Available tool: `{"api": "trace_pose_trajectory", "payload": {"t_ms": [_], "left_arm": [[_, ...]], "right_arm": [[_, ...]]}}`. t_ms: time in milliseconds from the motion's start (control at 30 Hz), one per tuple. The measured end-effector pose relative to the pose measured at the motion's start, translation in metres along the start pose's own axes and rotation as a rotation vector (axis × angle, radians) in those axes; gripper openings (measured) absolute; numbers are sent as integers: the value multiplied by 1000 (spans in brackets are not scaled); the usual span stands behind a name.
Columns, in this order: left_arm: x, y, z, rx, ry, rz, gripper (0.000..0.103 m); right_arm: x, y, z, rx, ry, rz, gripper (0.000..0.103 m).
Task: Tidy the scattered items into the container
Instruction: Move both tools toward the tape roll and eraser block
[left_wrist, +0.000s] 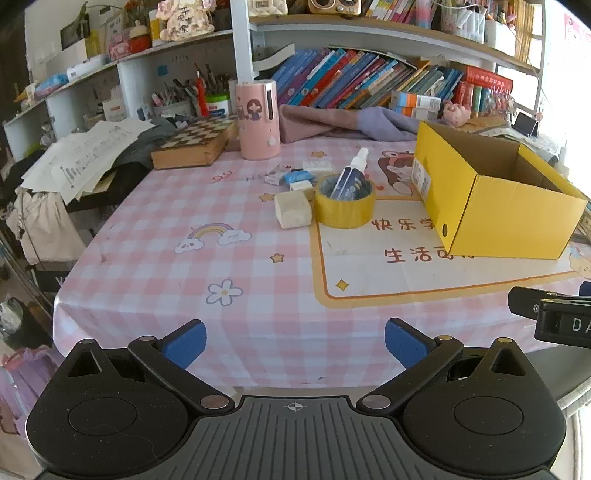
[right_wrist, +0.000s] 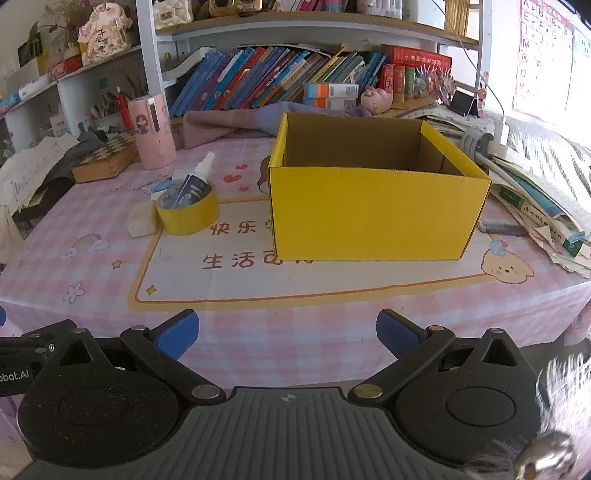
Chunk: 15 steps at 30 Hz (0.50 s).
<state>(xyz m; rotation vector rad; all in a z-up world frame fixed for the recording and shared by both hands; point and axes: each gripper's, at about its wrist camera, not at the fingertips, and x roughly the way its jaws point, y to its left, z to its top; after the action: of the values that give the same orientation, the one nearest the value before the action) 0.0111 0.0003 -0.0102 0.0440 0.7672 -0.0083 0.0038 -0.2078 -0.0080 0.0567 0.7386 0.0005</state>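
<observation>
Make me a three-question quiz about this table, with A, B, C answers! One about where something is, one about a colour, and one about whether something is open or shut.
1. Where does the spray bottle stand?
A. Inside the tape roll
B. Inside the box
C. On the chessboard

2. What colour is the cardboard box outside?
A. Pink
B. Yellow
C. Blue

3. How are the left gripper and right gripper?
A. Both shut
B. One holds the tape
C. Both open and empty

Answers:
1 A: the bottle leans up out of the roll's middle hole.
2 B: its outer walls are bright yellow, brown inside.
3 C: the blue pads stand wide apart with only tablecloth between them.
</observation>
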Motion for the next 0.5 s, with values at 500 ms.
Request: {"api": "trace_pose_trajectory", "payload": {"t_ms": [500], "left_arm": [[2,6,2,-7,-5,-3,103]], "right_arm": [[1,5,2,-12,-8,1,103]]}}
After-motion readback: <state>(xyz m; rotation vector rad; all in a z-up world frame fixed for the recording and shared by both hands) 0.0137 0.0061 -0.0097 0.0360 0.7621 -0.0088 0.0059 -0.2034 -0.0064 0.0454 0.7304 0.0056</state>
